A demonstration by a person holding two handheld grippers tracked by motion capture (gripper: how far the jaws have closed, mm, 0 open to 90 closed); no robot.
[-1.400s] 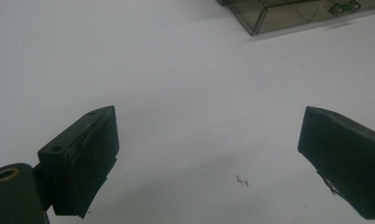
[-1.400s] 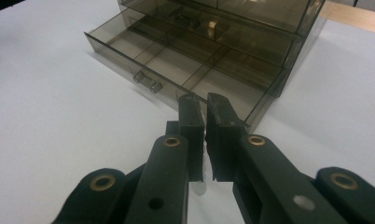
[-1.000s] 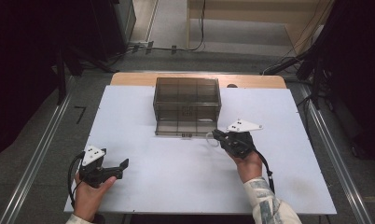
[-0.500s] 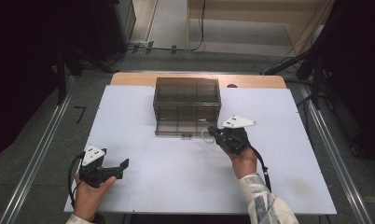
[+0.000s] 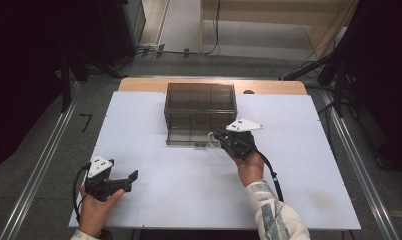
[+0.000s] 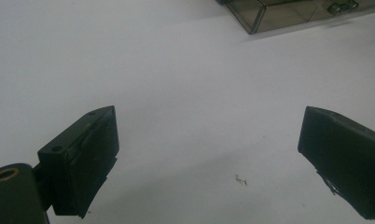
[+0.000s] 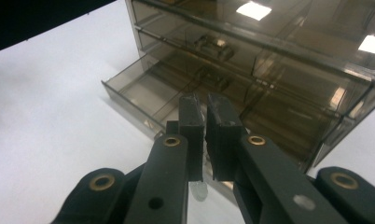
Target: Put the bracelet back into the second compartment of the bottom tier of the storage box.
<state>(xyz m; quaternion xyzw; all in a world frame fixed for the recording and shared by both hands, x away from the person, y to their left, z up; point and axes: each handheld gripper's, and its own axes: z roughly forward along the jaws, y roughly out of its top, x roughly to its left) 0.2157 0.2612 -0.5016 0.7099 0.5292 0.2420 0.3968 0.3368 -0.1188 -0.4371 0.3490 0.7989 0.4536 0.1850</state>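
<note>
White tabletop (image 5: 154, 150) fills the working area, with dark floor and metal rails around it. Nearest the person, the left gripper (image 5: 120, 183) rests low at the near left corner; in the left gripper view its jaws stand wide apart over bare surface, gripping nothing, and the drawer cabinet (image 6: 297, 11) lies well ahead of it and to its right.

Farther in, the right gripper (image 5: 217, 139) is held at the cabinet's front. The right hand (image 5: 249, 167) comes in from the near side, forearm angled toward the cabinet (image 5: 200, 112), gripper body tilted forward and down. In the right gripper view the jaws are drawn together to a narrow slit, pinched on the small pale handle (image 7: 198, 189) of the bottom drawer (image 7: 148, 100); a clear tab shows just below the fingertips (image 7: 191, 121).

The drawer projects toward the gripper, partly pulled out. Its sliding axis runs from the cabinet straight toward the right hand, while its long front edge lies crosswise to the jaws. The right hand is plainly the nearer one. Any coming move likely turns on travel along this sliding axis.
</note>
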